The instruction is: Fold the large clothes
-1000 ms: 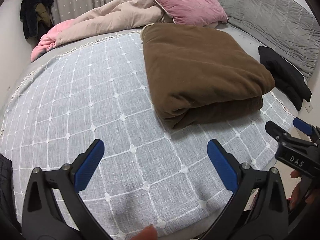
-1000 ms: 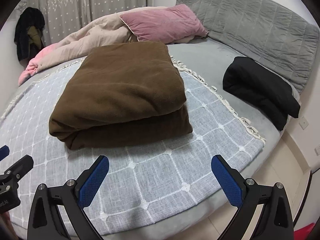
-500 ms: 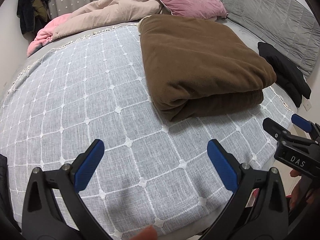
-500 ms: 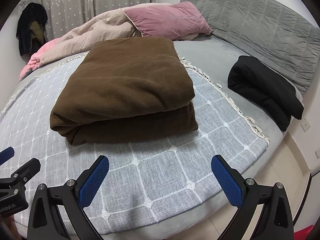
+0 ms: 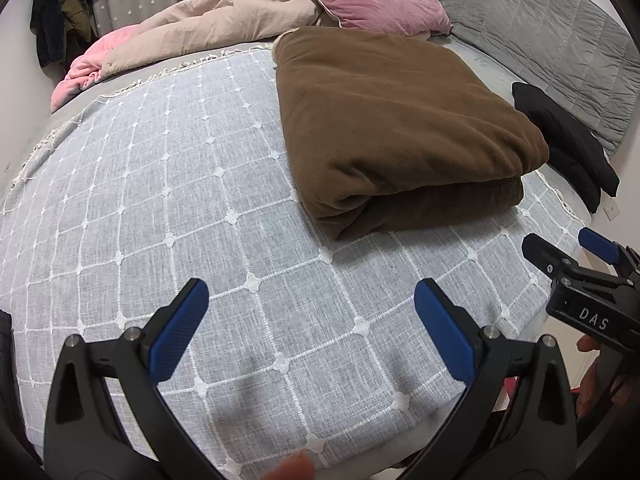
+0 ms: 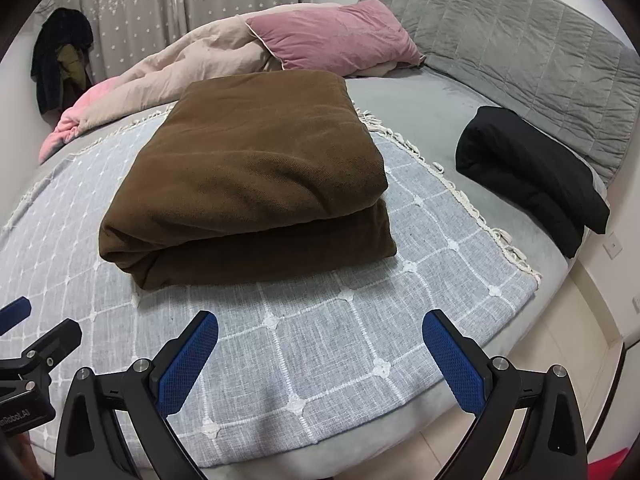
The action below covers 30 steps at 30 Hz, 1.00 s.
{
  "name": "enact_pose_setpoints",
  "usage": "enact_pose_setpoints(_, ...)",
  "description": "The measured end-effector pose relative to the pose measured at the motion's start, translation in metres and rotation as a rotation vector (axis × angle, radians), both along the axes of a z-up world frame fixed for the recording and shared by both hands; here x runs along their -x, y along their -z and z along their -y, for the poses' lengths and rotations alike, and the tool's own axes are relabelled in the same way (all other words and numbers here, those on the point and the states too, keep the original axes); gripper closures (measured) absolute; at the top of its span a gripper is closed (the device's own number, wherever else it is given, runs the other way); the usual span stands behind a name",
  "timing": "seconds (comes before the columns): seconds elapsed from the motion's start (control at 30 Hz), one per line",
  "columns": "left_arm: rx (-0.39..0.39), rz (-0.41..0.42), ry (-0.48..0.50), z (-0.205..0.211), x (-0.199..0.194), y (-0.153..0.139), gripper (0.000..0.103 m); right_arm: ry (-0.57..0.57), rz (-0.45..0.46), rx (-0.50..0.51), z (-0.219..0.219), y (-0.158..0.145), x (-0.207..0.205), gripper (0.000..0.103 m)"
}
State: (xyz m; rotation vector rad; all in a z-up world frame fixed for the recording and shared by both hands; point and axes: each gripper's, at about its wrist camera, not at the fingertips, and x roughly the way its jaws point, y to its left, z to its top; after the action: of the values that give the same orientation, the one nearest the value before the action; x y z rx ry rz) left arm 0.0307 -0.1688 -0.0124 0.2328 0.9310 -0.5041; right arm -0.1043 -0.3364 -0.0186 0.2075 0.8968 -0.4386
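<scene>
A brown garment lies folded into a thick rectangle on the grey checked bedspread; it also shows in the right wrist view. My left gripper is open and empty, above the bedspread near the bed's front edge, short of the brown bundle. My right gripper is open and empty, in front of the bundle's near edge. The right gripper also shows at the right of the left wrist view.
A folded black garment lies at the right by the grey quilted headboard. A pink pillow and a beige-pink duvet lie at the back. Dark clothes hang by the curtain. The floor is at the right.
Both grippers have moved slightly closer to the brown bundle, which looks a little larger. Both stay open and empty.
</scene>
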Motion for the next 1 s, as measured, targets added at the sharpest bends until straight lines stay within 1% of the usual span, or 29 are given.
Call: enact_pose_setpoints(1.0,0.007,-0.005,0.008,0.0001,0.0014,-0.0022,0.001,-0.001,-0.002,-0.009,-0.0011,0.0004,-0.0004,0.000)
